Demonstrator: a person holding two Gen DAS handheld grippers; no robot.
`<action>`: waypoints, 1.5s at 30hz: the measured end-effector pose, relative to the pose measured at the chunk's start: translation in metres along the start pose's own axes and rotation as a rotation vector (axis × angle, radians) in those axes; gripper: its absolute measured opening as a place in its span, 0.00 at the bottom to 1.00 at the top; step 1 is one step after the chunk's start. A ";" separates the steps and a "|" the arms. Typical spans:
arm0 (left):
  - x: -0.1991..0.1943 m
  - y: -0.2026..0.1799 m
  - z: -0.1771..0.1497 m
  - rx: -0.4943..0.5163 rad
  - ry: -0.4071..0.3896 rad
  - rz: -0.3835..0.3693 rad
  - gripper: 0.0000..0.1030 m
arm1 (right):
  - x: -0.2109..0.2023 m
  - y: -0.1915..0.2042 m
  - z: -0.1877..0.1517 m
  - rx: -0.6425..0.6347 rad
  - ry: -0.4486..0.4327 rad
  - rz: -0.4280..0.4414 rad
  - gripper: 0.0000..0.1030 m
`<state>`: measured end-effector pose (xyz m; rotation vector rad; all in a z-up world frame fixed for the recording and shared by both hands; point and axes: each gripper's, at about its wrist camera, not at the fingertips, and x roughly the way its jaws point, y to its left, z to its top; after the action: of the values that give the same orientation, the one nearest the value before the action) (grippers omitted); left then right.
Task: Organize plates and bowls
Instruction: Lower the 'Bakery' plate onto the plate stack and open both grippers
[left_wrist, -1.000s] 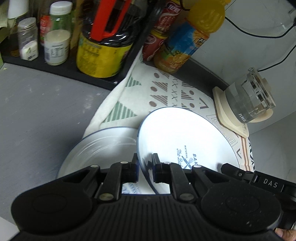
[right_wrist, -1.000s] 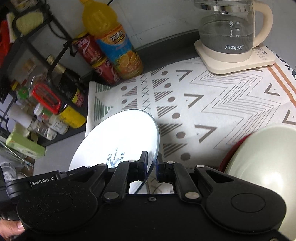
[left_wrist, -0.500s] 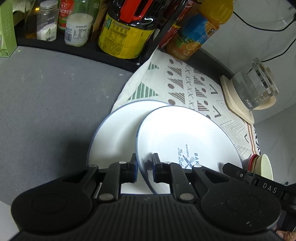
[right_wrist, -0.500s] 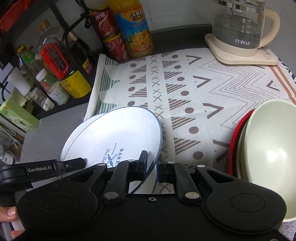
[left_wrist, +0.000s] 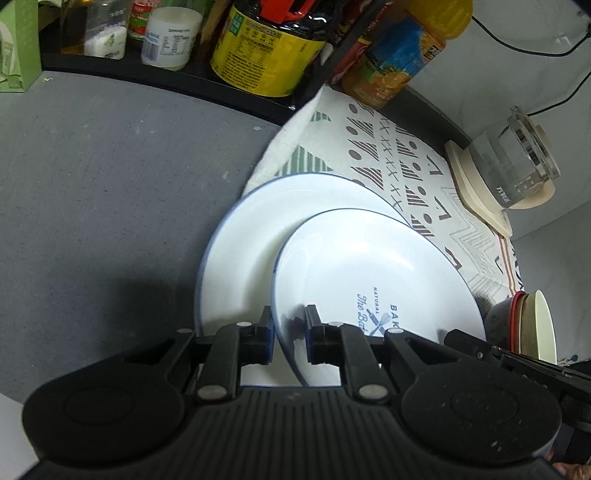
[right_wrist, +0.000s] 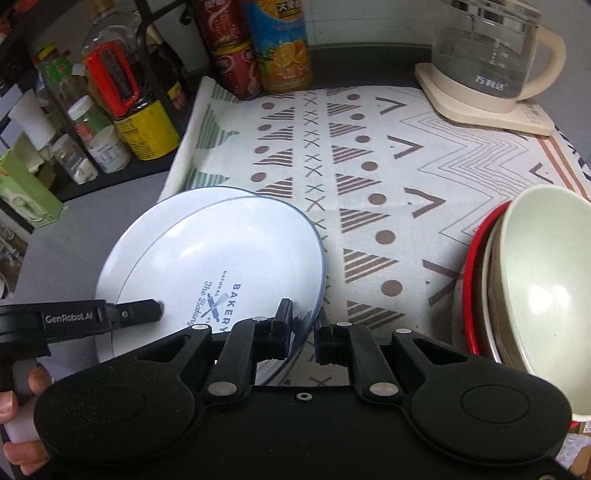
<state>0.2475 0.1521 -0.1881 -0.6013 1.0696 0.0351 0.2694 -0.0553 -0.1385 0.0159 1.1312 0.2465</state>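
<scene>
Together, both grippers hold one white bakery-print plate (left_wrist: 376, 280) by opposite rims, the left gripper (left_wrist: 289, 338) clamped narrow on the near-left edge, the right gripper (right_wrist: 303, 332) pinched just as narrowly on the lower right rim. That two-sided hold looks meant to keep the wide, shallow dish from swinging as it is stacked. It hangs tilted above a second blue-rimmed plate (left_wrist: 243, 240), offset toward the patterned cloth (right_wrist: 388, 177); whether its far edge already touches the lower plate is hard to tell from either view.

Bare grey counter (left_wrist: 92, 184) lies open beyond the stack's left side, giving room there. Tighter limits stand elsewhere: a rack of bottles and jars (right_wrist: 110, 122) behind, a glass kettle (right_wrist: 491, 62) at the cloth's far corner, and nested bowls (right_wrist: 535, 280) near the right gripper. Judged from this, a short shift left and down would centre the plates.
</scene>
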 end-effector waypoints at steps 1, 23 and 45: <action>0.002 0.000 0.000 -0.001 0.008 0.000 0.13 | 0.001 0.000 -0.001 0.003 -0.001 -0.002 0.11; -0.024 0.016 0.005 0.013 -0.088 0.135 0.58 | 0.020 0.003 -0.005 -0.008 0.020 0.017 0.19; -0.040 0.006 0.011 0.042 -0.056 0.127 0.32 | -0.028 -0.009 -0.006 0.070 -0.062 0.119 0.45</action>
<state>0.2345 0.1725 -0.1535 -0.4910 1.0506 0.1390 0.2546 -0.0706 -0.1173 0.1524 1.0779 0.3101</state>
